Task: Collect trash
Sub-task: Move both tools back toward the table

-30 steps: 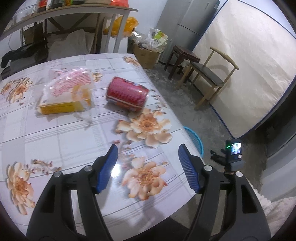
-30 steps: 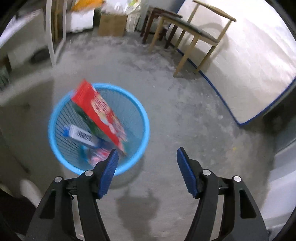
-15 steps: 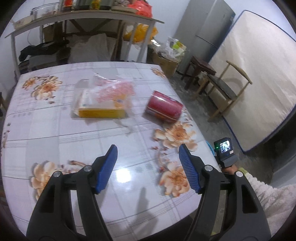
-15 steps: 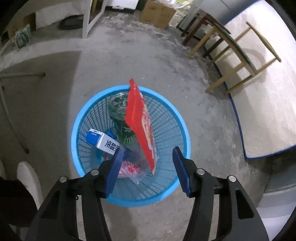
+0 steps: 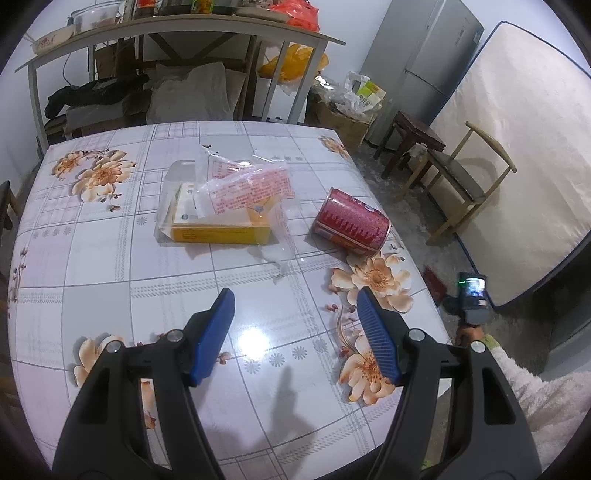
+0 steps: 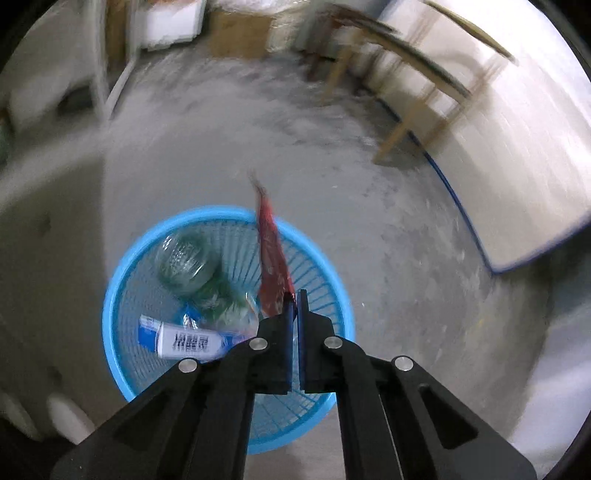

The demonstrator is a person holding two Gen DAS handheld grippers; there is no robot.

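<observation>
My left gripper (image 5: 294,295) hangs open over the flowered table (image 5: 110,266), nothing between its blue pads. Beyond it a red can (image 5: 352,221) lies on its side, and left of that a yellow box (image 5: 221,229) sits inside a clear printed bag (image 5: 251,186). Down on the floor, my right gripper (image 6: 296,293) is shut above the blue mesh basket (image 6: 122,280). Its tips pinch the near edge of a red packet (image 6: 271,258) that stands on edge in the basket. A green-labelled bottle (image 6: 184,262) and a white and blue box (image 6: 184,341) lie in the basket.
Right of the table stand a wooden chair (image 5: 461,181), a dark stool (image 5: 413,136) and a mattress (image 5: 517,166) leaning on the wall. A shelf table (image 5: 184,33) with bags and boxes stands behind. A sleeve (image 5: 535,391) shows at the table's right edge.
The right gripper moved in over the basket and its jaws closed at the red packet's edge. The left gripper drew back and rose a little over the table, still open.
</observation>
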